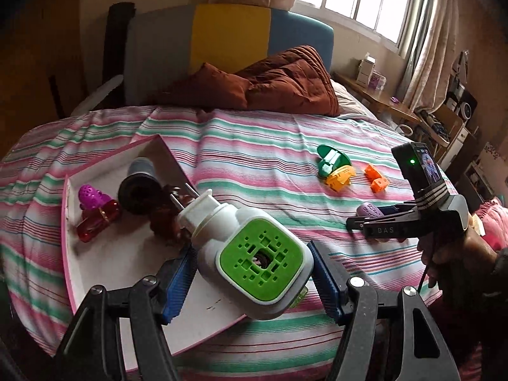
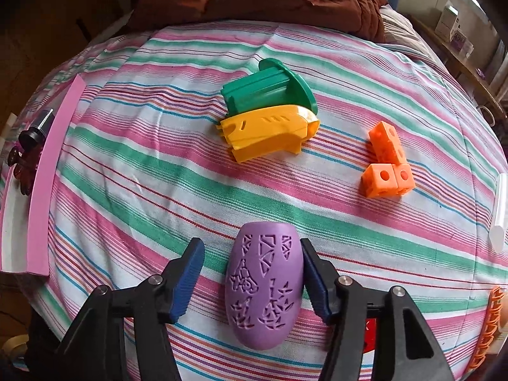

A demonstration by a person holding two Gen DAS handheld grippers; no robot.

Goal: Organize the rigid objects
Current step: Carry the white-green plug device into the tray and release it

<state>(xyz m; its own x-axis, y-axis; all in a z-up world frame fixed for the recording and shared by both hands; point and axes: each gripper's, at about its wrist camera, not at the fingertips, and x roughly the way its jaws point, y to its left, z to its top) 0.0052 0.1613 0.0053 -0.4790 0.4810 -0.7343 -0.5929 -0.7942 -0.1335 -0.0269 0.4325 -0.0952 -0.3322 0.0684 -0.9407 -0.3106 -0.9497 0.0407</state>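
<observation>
My left gripper [image 1: 250, 273] is shut on a white device with a green perforated face [image 1: 254, 254], held over the near corner of a pink-rimmed white tray [image 1: 104, 260]. The tray holds a magenta perforated piece [image 1: 90, 194], a red translucent piece [image 1: 96, 220], a dark cylinder [image 1: 139, 184] and a brown clip [image 1: 165, 222]. My right gripper [image 2: 252, 281] is open around a purple patterned egg-shaped shell [image 2: 265, 289] lying on the striped bedspread; the right finger touches it and the left finger is apart from it. That gripper also shows in the left wrist view [image 1: 374, 219].
A green flanged piece [image 2: 270, 90], a yellow piece [image 2: 270, 131] and orange cube blocks [image 2: 385, 165] lie on the bed beyond the shell. An orange ribbed object [image 2: 490, 327] sits at the right edge. A brown quilt [image 1: 279, 79] lies by the headboard. A bedside table [image 1: 384, 98] stands at the right.
</observation>
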